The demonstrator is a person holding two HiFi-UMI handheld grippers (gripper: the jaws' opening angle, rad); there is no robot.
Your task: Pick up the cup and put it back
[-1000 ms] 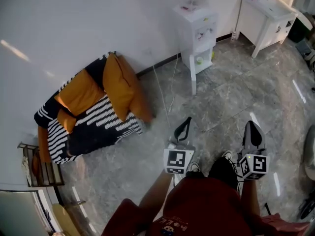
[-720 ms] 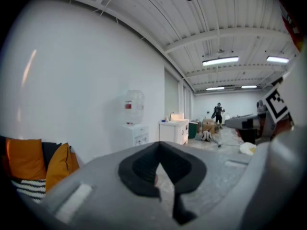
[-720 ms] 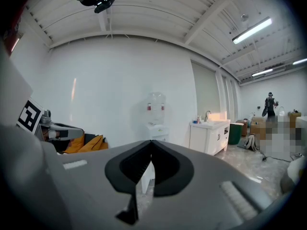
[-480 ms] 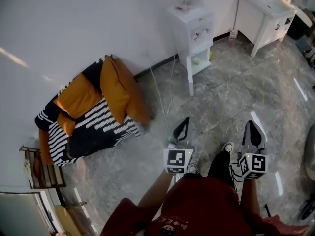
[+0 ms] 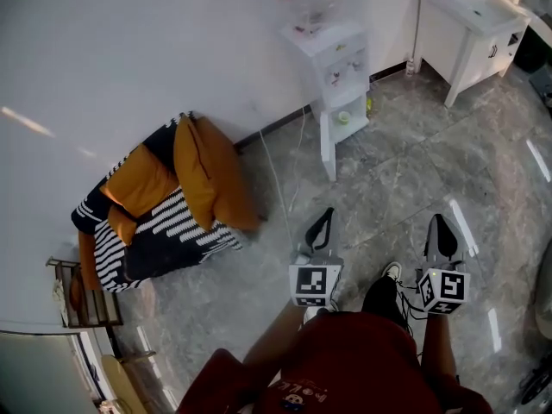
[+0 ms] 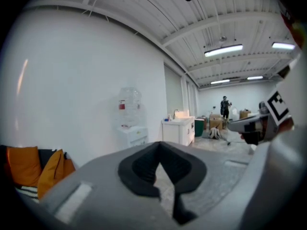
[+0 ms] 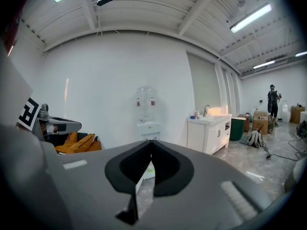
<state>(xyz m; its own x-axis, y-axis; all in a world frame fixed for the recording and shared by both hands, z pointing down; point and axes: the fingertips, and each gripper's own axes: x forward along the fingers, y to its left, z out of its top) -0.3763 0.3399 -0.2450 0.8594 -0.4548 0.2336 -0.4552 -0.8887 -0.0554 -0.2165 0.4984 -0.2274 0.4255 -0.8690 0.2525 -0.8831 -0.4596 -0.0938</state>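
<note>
Seen from the head view, the left gripper [image 5: 325, 216] and right gripper [image 5: 438, 222] hang over the floor [image 5: 397, 179], both with jaws together on nothing. 1 small green item [image 5: 344, 117], too small to confirm as the cup, sits in the lower compartment of the dispenser [image 5: 336, 50]. Only the gripper views show a distant person [image 6: 224, 107] beyond the sink cabinet [image 6: 180, 131].

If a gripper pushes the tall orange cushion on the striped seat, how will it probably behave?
The orange cushion looks soft and plump, so it would probably dent and flop rather than move stiffly. It stands on edge on the striped seat, so a push may topple it. It is likely light for its size.
</note>
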